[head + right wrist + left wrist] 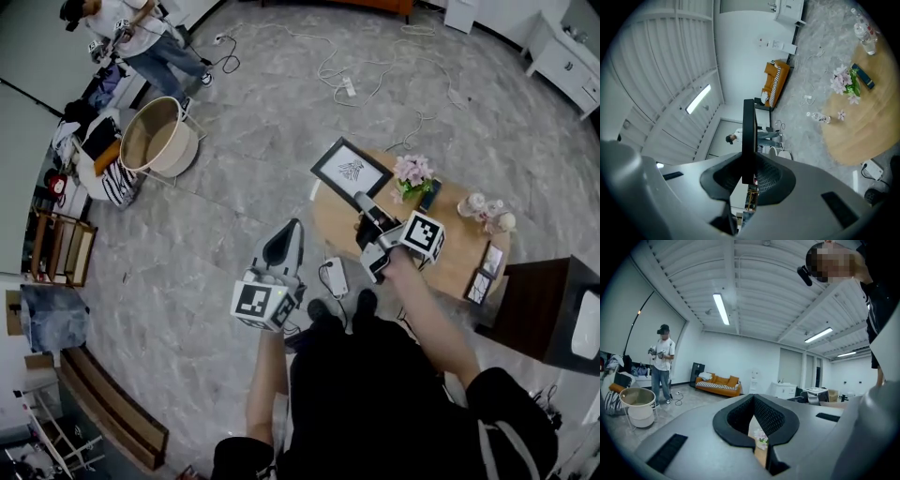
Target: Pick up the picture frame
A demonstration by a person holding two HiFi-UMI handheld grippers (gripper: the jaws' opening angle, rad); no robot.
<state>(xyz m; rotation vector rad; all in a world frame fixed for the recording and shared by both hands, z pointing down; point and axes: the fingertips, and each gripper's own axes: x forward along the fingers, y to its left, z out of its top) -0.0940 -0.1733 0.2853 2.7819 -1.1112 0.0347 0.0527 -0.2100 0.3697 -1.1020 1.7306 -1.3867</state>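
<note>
The picture frame (352, 172), black with a white mat and a dark drawing, hangs in the air over the left edge of the round wooden table (450, 272). My right gripper (367, 208) is shut on its near edge. In the right gripper view the frame (749, 136) stands edge-on as a thin black bar clamped between the pads, and the right gripper (749, 176) points level. My left gripper (289, 228) hovers over the floor to the left of the table, apart from the frame. Its jaws meet at the tips with nothing between them, as the left gripper (757, 442) view shows.
On the table stand pink flowers (412, 173), a dark phone-like item (430, 194), bottles (483, 208) and small frames (487, 272). A dark cabinet (544, 309) is at the right. A round basket (159, 136), floor cables (347, 75) and another person (131, 33) lie beyond.
</note>
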